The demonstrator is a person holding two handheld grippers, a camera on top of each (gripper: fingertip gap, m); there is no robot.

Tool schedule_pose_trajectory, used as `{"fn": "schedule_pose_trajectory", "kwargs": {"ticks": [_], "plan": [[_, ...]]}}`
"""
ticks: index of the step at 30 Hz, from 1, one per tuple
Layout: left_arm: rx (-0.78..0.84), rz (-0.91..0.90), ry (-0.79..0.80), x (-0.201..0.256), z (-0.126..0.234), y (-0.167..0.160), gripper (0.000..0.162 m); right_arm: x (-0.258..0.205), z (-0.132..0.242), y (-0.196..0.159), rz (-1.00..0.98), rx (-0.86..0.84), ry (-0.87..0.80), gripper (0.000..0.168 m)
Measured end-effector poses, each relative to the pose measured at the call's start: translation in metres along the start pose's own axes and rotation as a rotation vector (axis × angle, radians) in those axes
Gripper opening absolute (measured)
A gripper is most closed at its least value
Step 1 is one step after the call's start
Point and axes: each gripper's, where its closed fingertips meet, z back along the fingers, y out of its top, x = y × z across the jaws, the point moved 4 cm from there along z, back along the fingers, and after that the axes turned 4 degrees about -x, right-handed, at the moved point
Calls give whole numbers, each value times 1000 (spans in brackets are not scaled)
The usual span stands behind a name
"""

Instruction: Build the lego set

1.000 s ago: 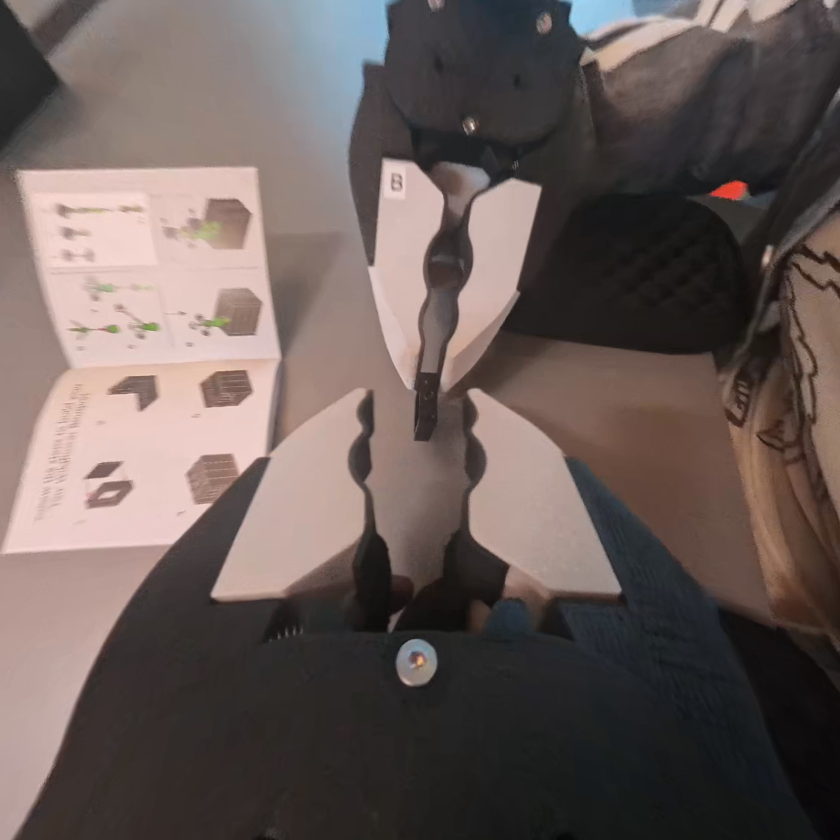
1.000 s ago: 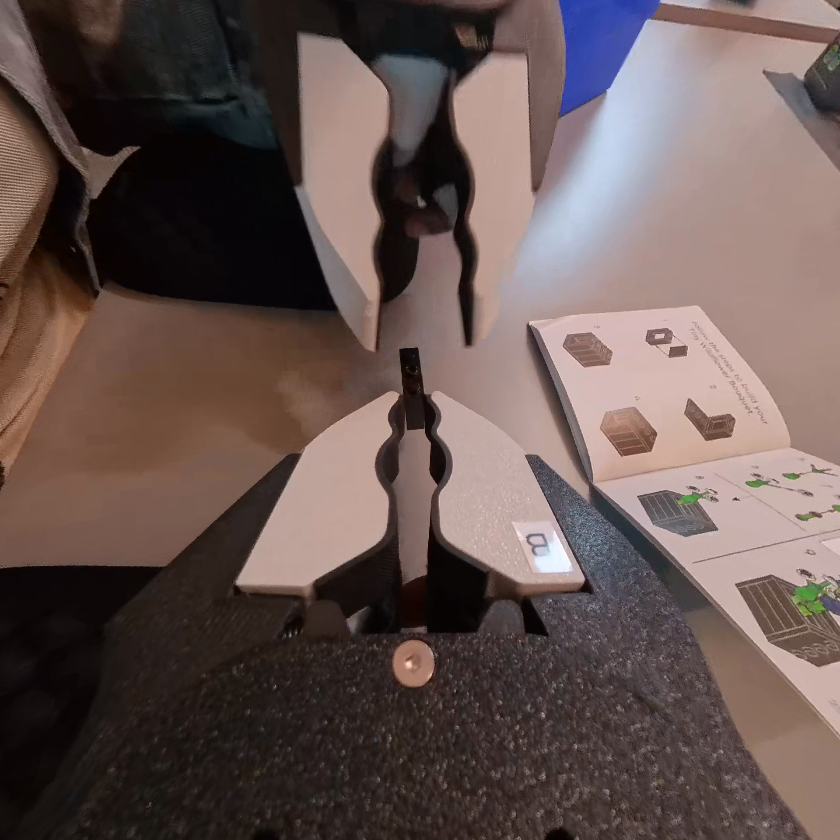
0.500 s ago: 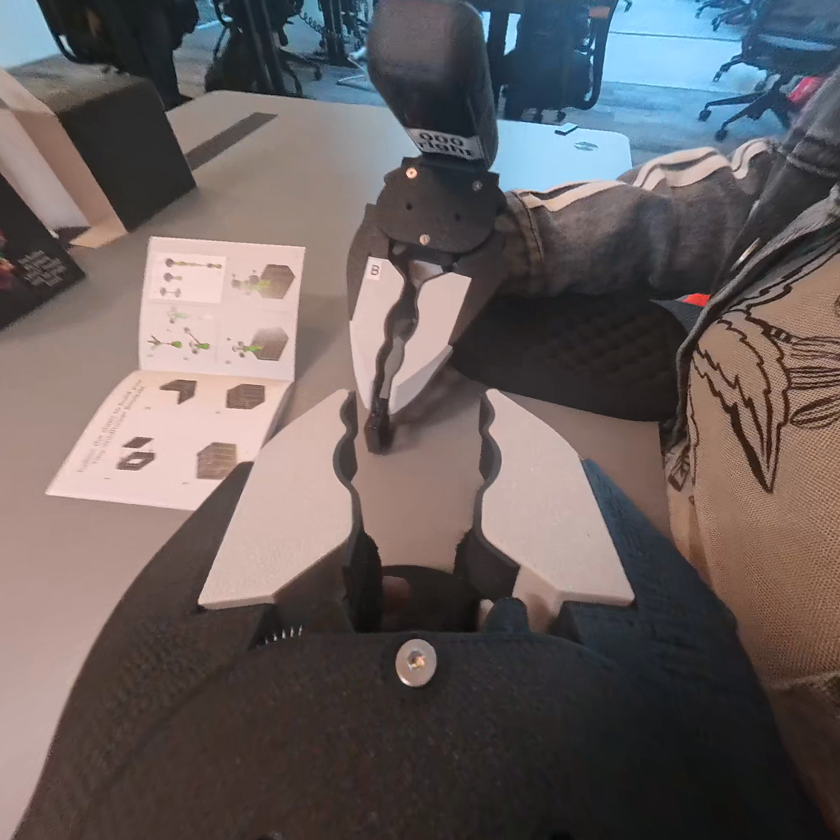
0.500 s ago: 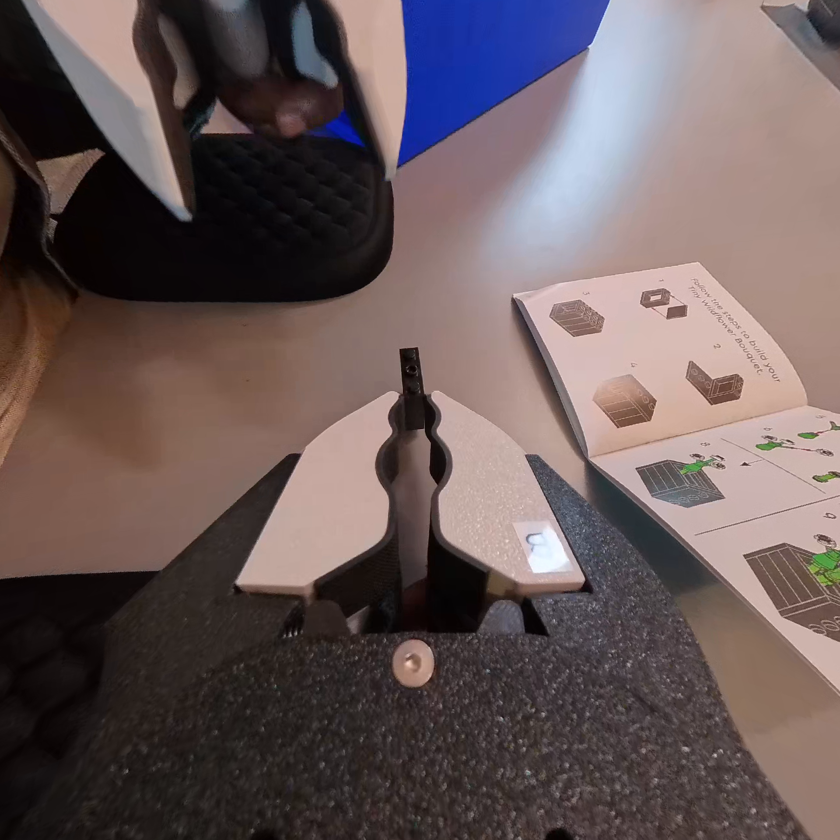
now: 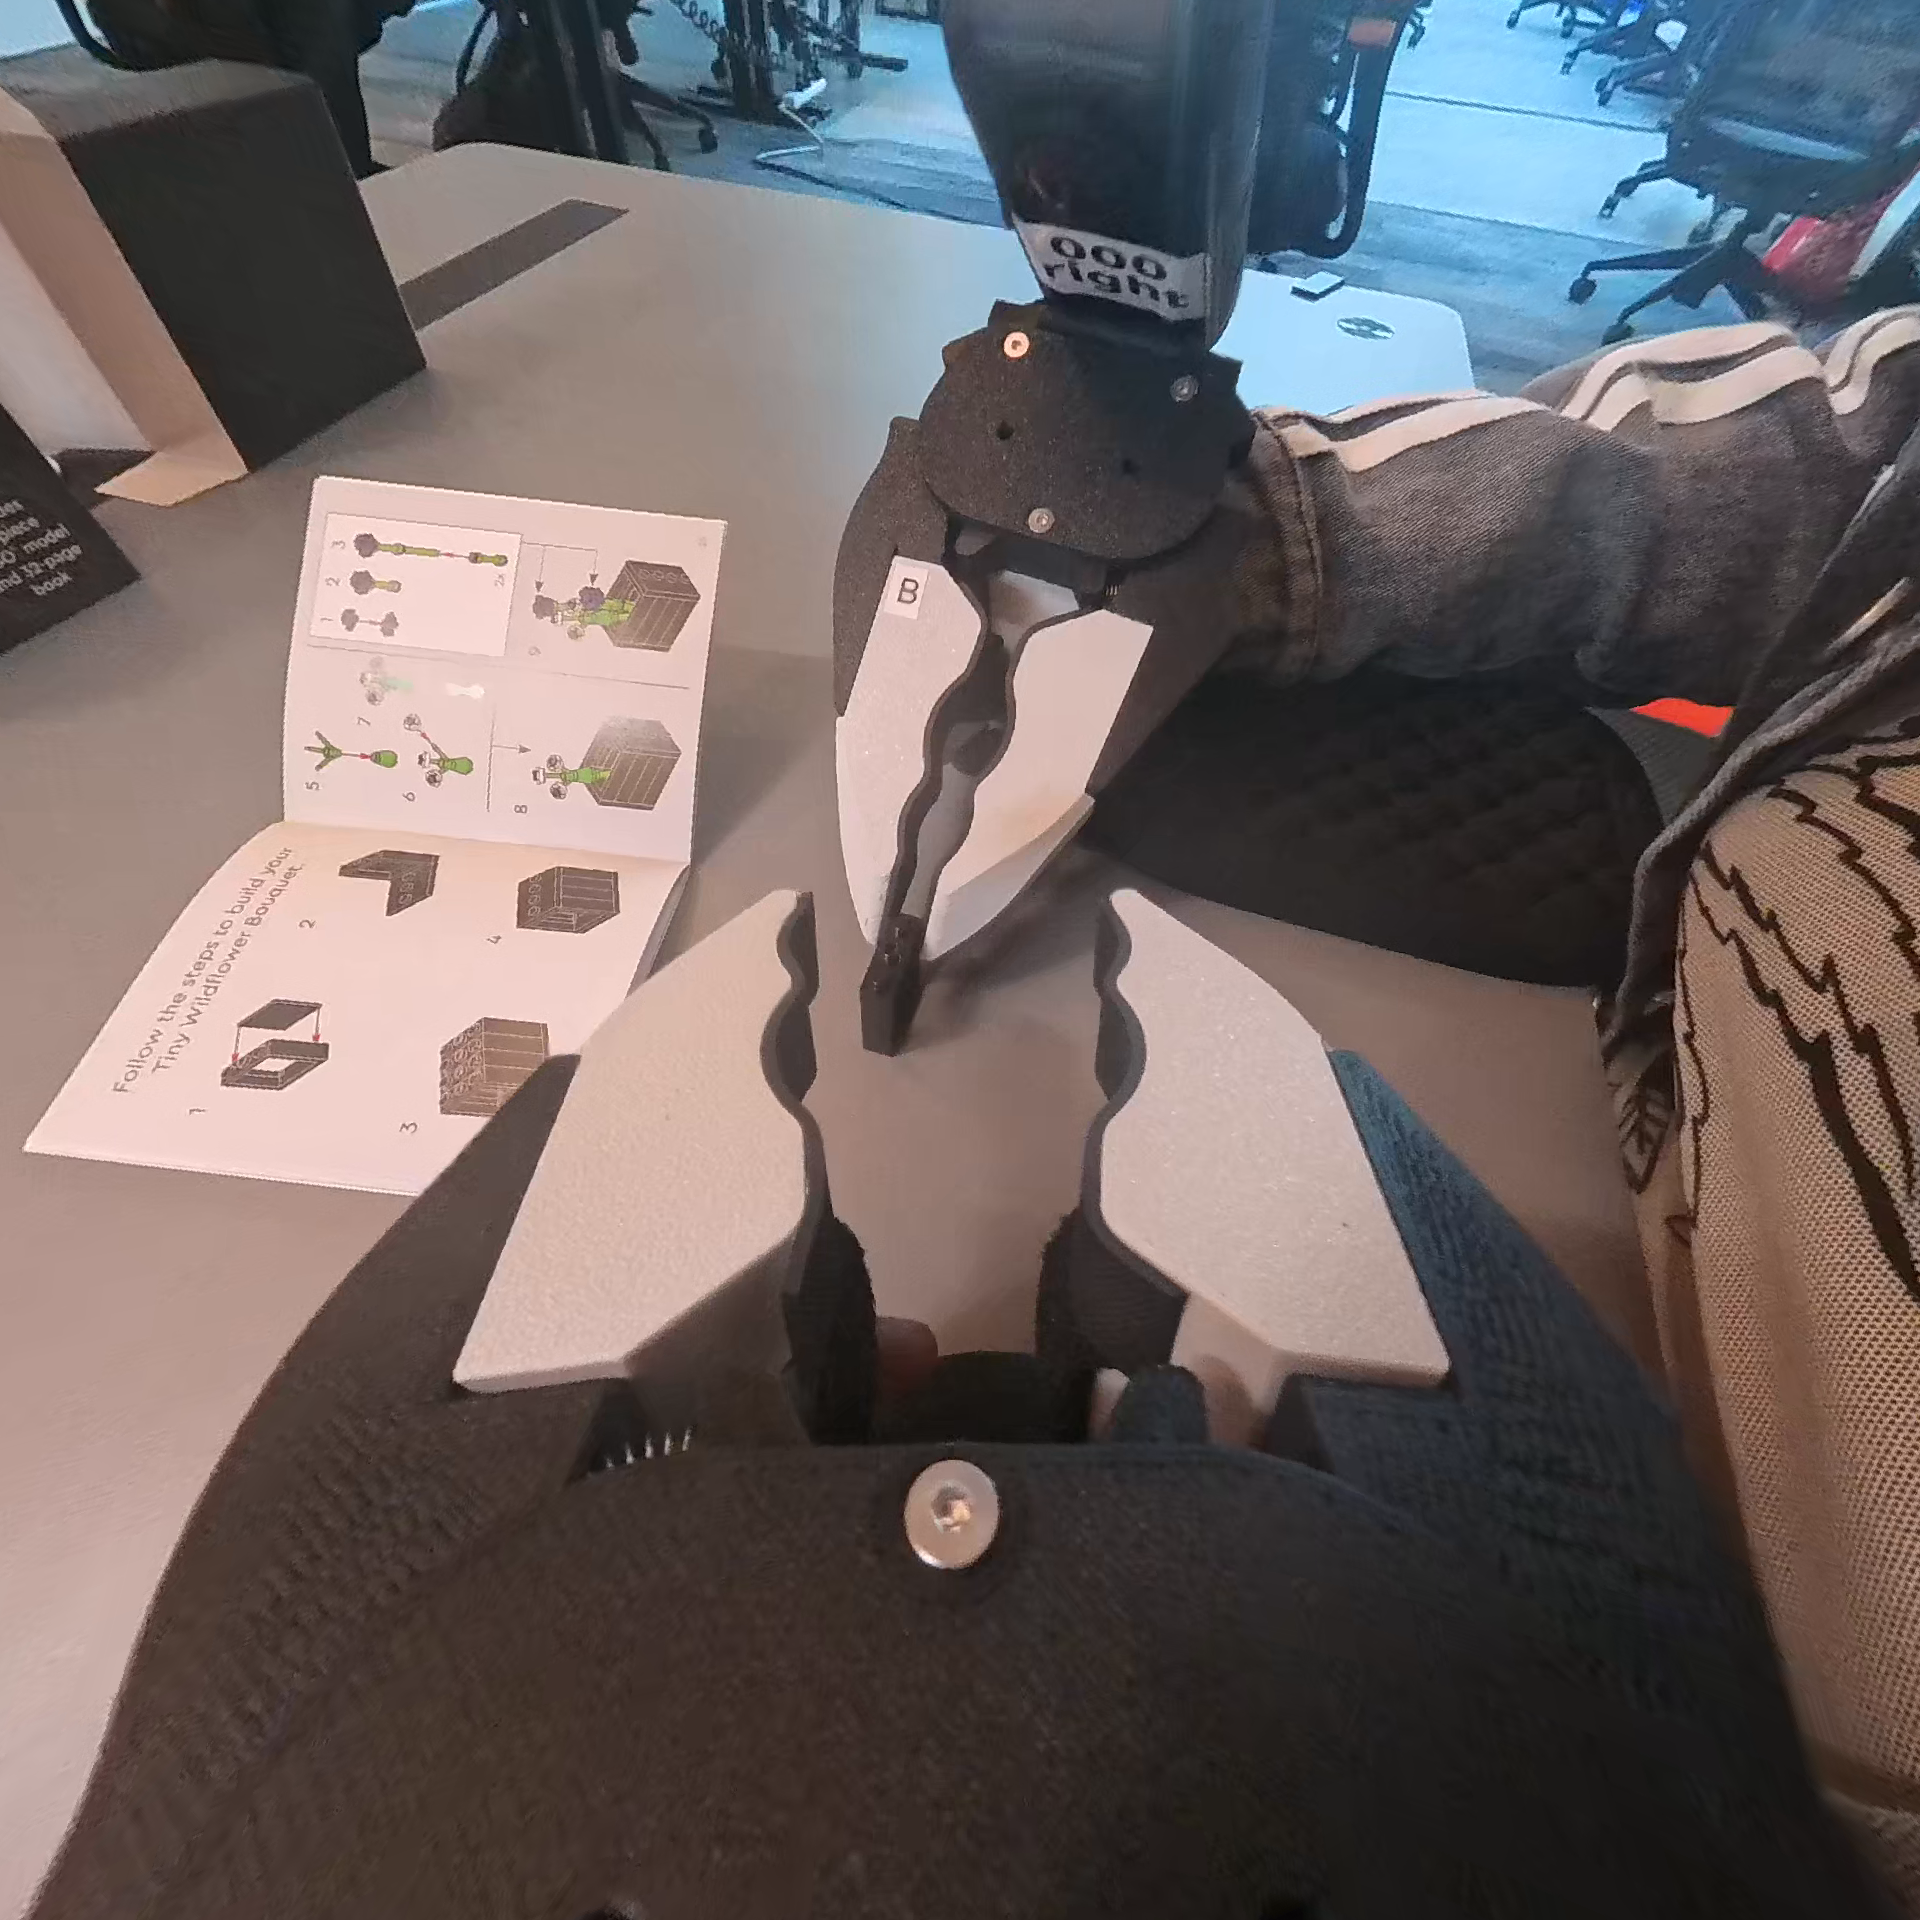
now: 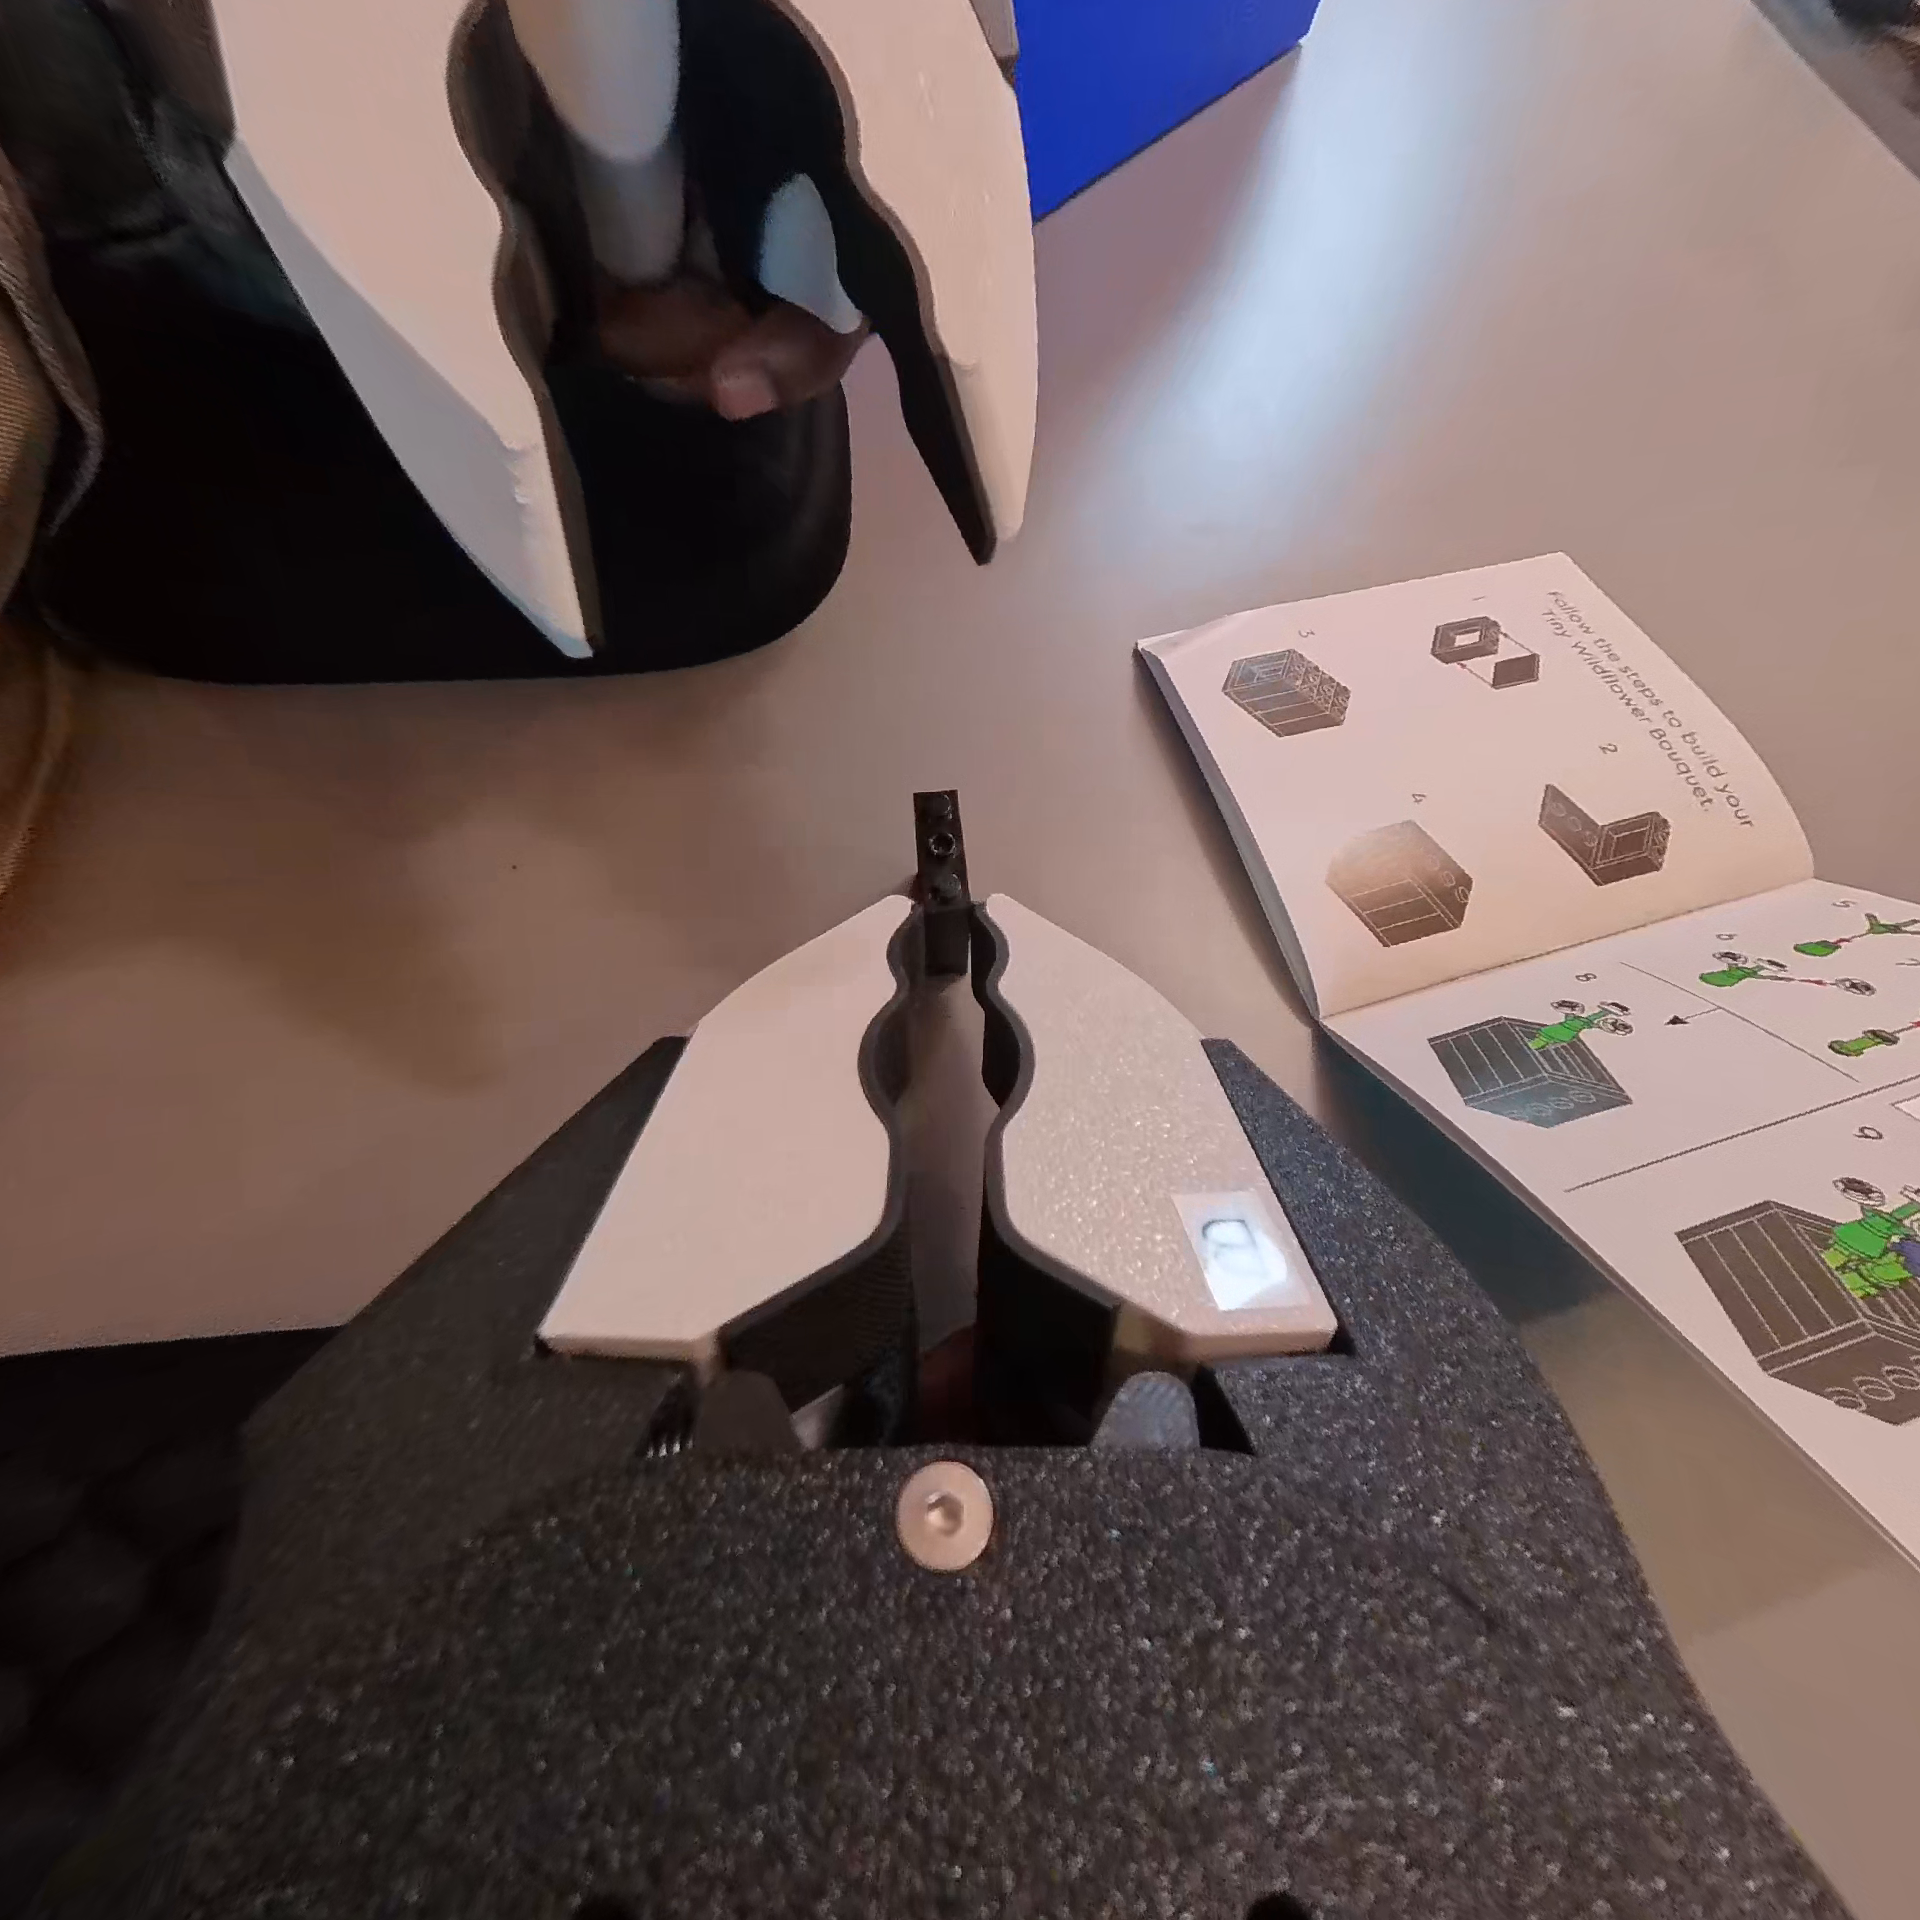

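My right gripper (image 6: 943,909) is shut on a small black lego piece (image 6: 940,857) that sticks out past its tips. In the left wrist view the right gripper (image 5: 909,935) points down and the black piece (image 5: 890,997) rests its lower end on the grey table (image 5: 727,364). My left gripper (image 5: 956,914) is open and empty, its tips on either side of the piece but apart from it. In the right wrist view the left gripper (image 6: 779,592) hangs open above and beyond the piece.
An open instruction booklet (image 5: 416,831) lies left of the grippers; it also shows in the right wrist view (image 6: 1558,935). A black quilted pad (image 5: 1403,810) lies behind the right gripper. A black box (image 5: 208,260) stands far left. A blue box (image 6: 1143,83) stands beyond. One gripper's finger ends stand about 6 cm off the other's.
The left gripper has pulled back and up and opened wider. The right gripper has tilted down, bringing the black piece to the table.
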Motion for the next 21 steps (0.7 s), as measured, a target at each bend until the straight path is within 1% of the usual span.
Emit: {"fn": "schedule_pose_trajectory", "kwargs": {"ticks": [11,16,19,21], "plan": [[10,34,-26,-2,0,-2,51,1,0,-1,-9,-6,1,13],[12,47,-34,-3,0,-3,51,1,1,0,-12,4,4,18],[18,43,-42,-2,1,-2,46,1,2,1,-18,23,15,26],[19,43,-45,-2,1,-2,46,1,4,3,-27,44,21,34]]}}
